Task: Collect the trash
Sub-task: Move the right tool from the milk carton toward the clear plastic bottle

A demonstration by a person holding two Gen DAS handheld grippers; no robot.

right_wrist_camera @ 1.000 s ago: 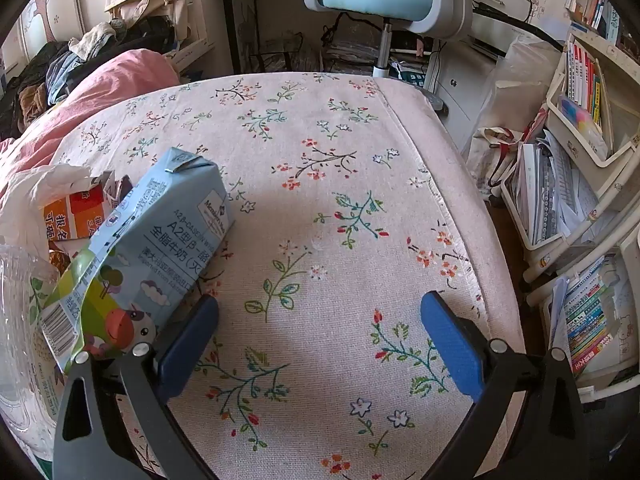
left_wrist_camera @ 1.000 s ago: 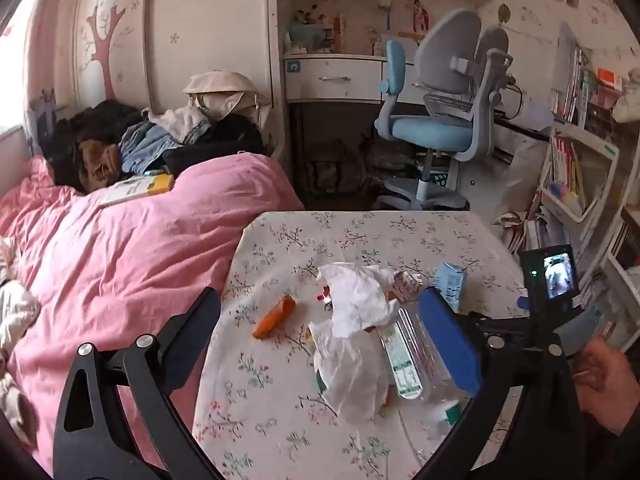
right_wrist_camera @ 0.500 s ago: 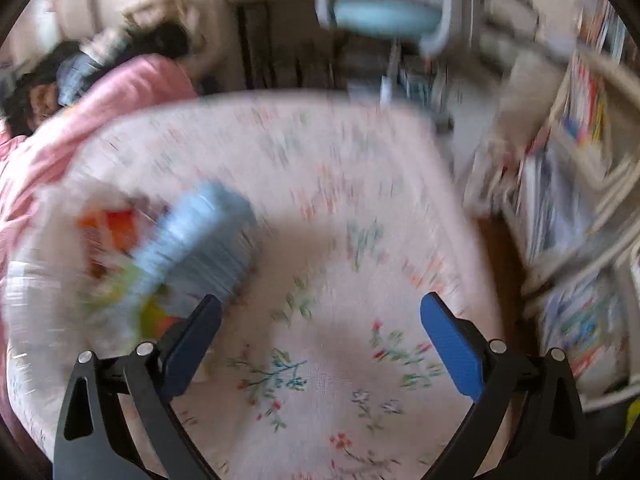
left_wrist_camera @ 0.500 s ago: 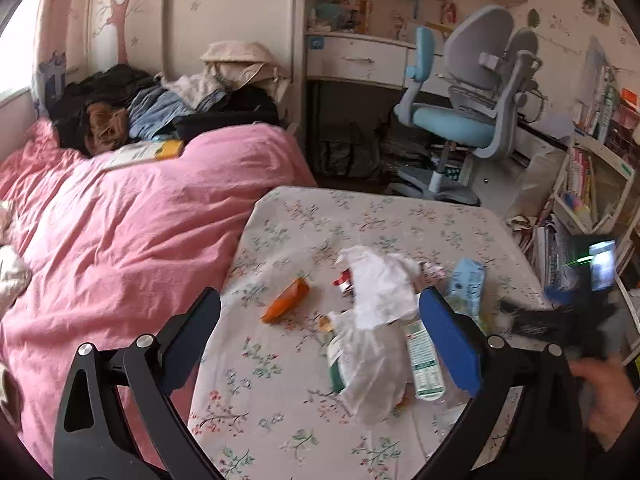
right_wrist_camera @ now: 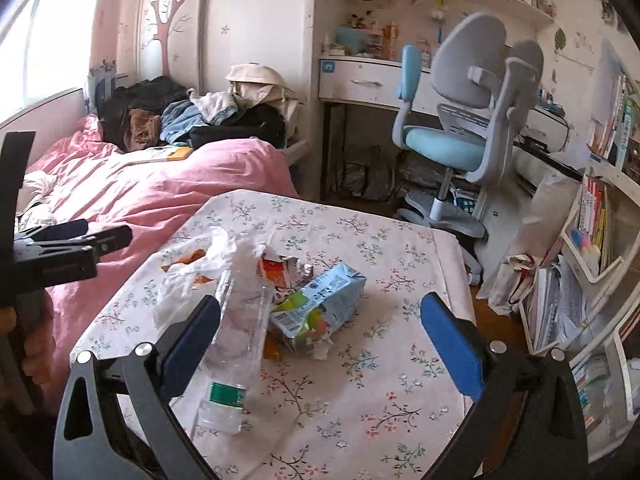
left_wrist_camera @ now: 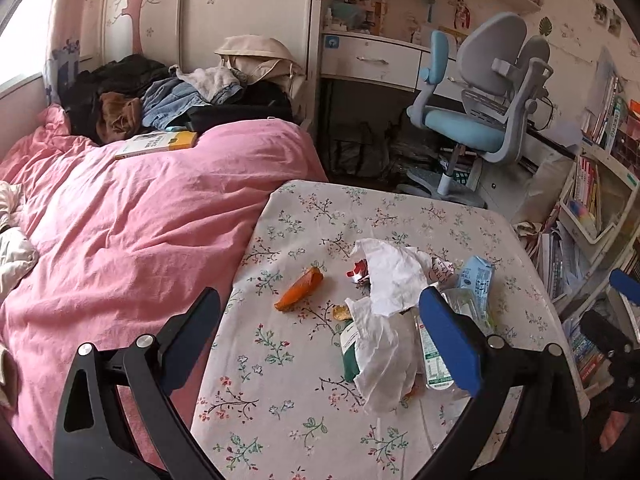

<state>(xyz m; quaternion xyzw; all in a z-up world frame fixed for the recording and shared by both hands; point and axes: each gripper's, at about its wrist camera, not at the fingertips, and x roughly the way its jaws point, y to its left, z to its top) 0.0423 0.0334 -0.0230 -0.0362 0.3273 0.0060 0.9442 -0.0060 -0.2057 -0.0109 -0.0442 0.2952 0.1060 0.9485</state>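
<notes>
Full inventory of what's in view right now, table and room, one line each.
table: 1, white floral cloth, beside the bed
orange wrapper: 1, orange, table left of the pile
tissues: several crumpled, white, middle of the pile
green packet: 1, dark green, partly under a tissue
plastic bottle: 1, clear, green cap, lying flat
milk carton: 1, light blue, crushed, right of the bottle
red-orange carton: 1, crumpled, behind the milk carton
bed: 1, pink duvet, left
clothes: heap, dark and blue, bed head
book: 1, yellow-white, on the duvet
chair: 1, grey-blue, at the desk
bookshelves: white, right
left gripper: jaws open, empty
right gripper: jaws open, empty
</notes>
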